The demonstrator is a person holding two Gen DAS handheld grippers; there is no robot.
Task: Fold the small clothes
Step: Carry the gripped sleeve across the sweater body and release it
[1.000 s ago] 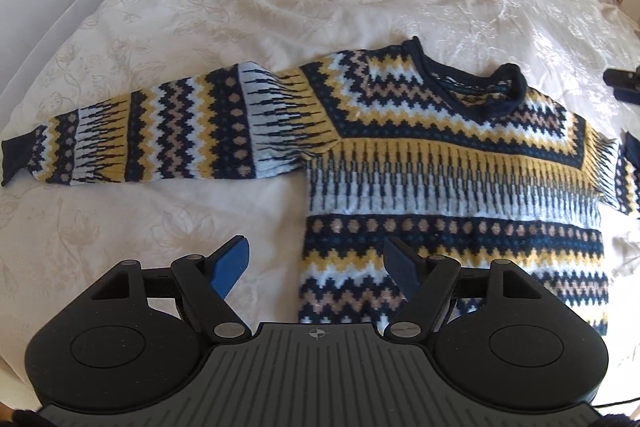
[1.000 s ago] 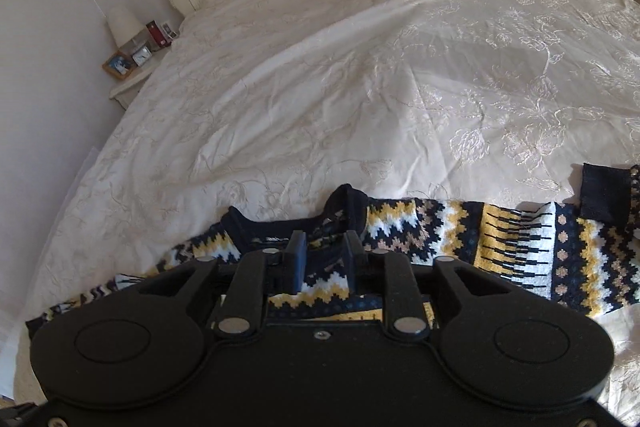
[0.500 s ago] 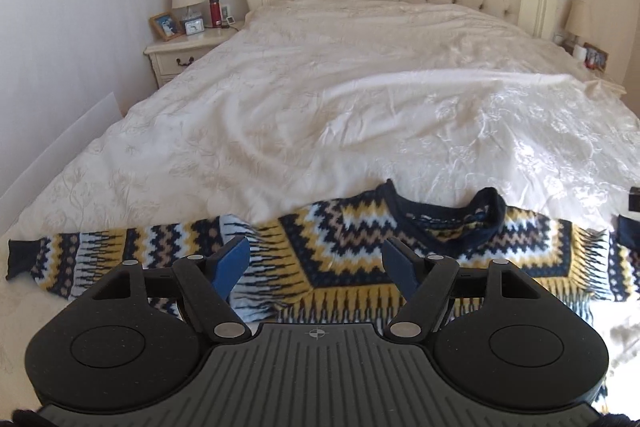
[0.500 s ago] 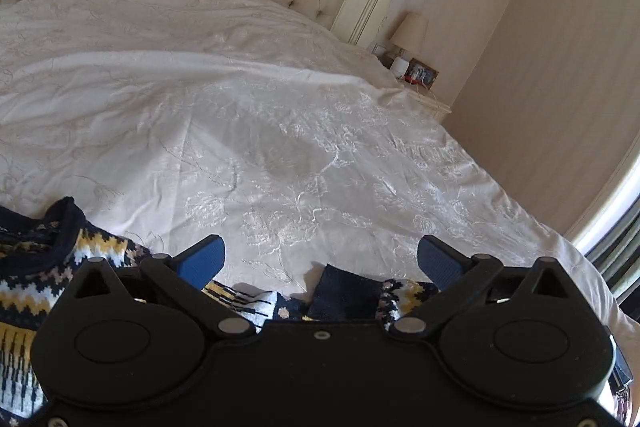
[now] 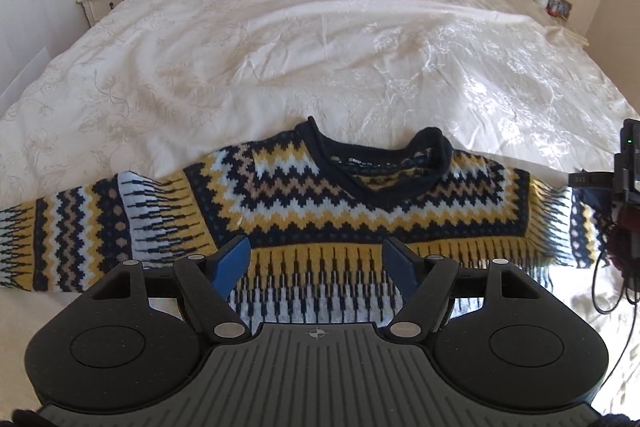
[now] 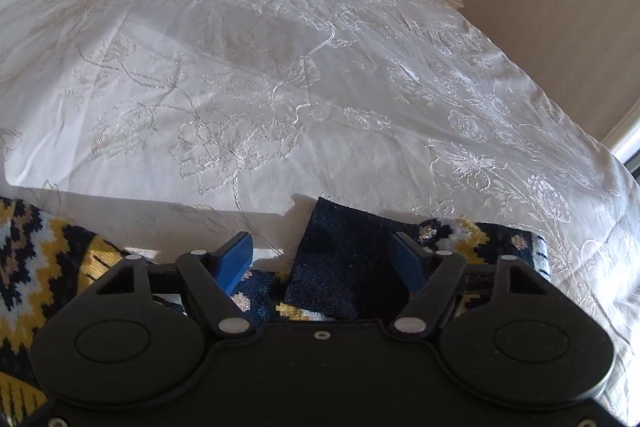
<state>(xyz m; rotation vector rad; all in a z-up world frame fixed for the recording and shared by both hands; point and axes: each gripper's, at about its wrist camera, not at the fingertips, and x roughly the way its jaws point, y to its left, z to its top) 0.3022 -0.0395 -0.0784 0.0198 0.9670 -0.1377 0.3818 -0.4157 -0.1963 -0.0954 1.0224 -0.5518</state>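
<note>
You have no fold made yet: the sweater point(image 5: 344, 203) lies flat on the bed point(image 5: 320, 59) with sleeves outspread at 3 and 9 o'clock, while your left gripper point(image 5: 316, 261) and right gripper point(image 6: 325, 261) gape wide, holding nothing, the right above the navy cuff point(image 6: 344, 267).

Strong daylight is coming in from the right side of both views — the bedspread point(image 5: 460, 59) is glaring almost white there and dimming toward the left. In the right wrist view a hard-edged shadow is falling across the lower left of the bedspread point(image 6: 168, 203). Fisheye bending is curving the frame edges and darkening the corners; focus is staying sharp.
</note>
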